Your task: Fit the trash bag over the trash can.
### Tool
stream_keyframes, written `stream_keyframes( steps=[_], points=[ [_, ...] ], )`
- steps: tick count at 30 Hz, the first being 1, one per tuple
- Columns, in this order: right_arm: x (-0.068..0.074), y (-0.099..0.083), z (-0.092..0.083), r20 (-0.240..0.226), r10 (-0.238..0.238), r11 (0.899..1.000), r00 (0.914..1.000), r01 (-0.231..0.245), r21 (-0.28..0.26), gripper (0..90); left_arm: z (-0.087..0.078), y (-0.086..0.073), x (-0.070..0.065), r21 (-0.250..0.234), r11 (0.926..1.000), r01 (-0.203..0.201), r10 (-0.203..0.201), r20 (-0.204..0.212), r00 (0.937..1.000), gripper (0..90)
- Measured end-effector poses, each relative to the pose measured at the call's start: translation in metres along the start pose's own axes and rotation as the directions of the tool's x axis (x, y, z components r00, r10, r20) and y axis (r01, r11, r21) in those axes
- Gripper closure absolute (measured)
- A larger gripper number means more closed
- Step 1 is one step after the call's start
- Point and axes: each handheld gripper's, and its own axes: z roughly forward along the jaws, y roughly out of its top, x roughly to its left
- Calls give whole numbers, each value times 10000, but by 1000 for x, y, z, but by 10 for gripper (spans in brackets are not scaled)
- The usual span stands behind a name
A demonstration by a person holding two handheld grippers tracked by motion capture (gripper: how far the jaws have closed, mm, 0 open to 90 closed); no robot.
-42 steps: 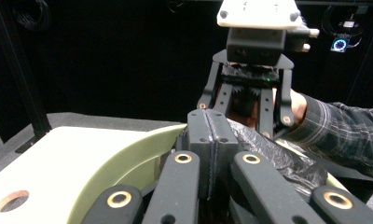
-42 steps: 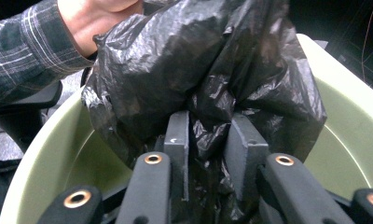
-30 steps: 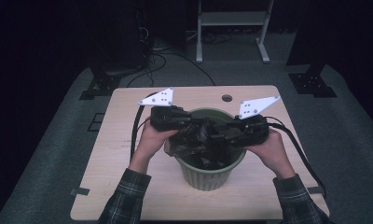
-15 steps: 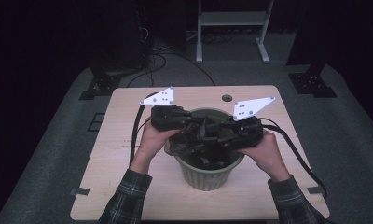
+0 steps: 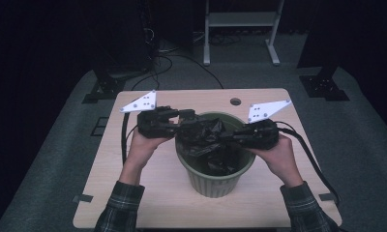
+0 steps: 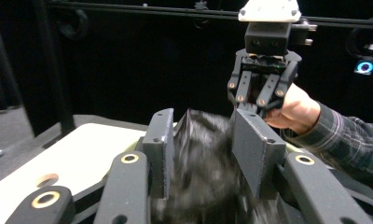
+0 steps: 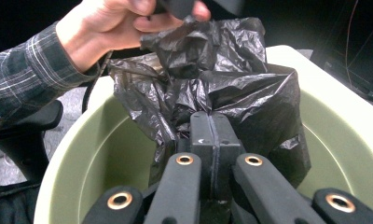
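Note:
A light green bin [image 5: 215,180] stands mid-table with a crumpled black plastic bag [image 5: 207,139] in its mouth. My left gripper [image 5: 190,122] reaches over the bin's left rim. Its jaws have just been opening, and in the left gripper view they [image 6: 203,120] stand apart with the blurred bag [image 6: 204,172] loose between them. My right gripper [image 5: 229,137] comes in over the right rim. In the right gripper view its jaws [image 7: 213,125] are pressed together on a fold of the bag [image 7: 243,88] above the bin [image 7: 105,154].
The wooden table [image 5: 133,193] has a small round hole [image 5: 235,101] near its far edge. Cables trail from both grippers over the table's sides. Beyond the table are a metal rack [image 5: 240,29] and dark stand feet [image 5: 322,84] on the floor.
The left gripper has pulled back to the left toward the bin's rim and its jaws have parted. The right gripper has shut on the bag and stayed about where it was.

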Motion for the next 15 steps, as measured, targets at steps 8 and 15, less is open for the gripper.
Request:
stream_keyframes(
  steps=[8, 15],
  points=[
    [-6, -10, -13, 49, 232, 9993, 9997, -231, -301, 900, -20, -21, -3, 336, 9989, 337, -327, -313, 9990, 504],
    [-8, -12, -21, -110, 280, 9980, 9995, -286, -558, 900, -22, -32, 2, 537, 9972, 518, -486, -595, 9970, 468]
  ],
)
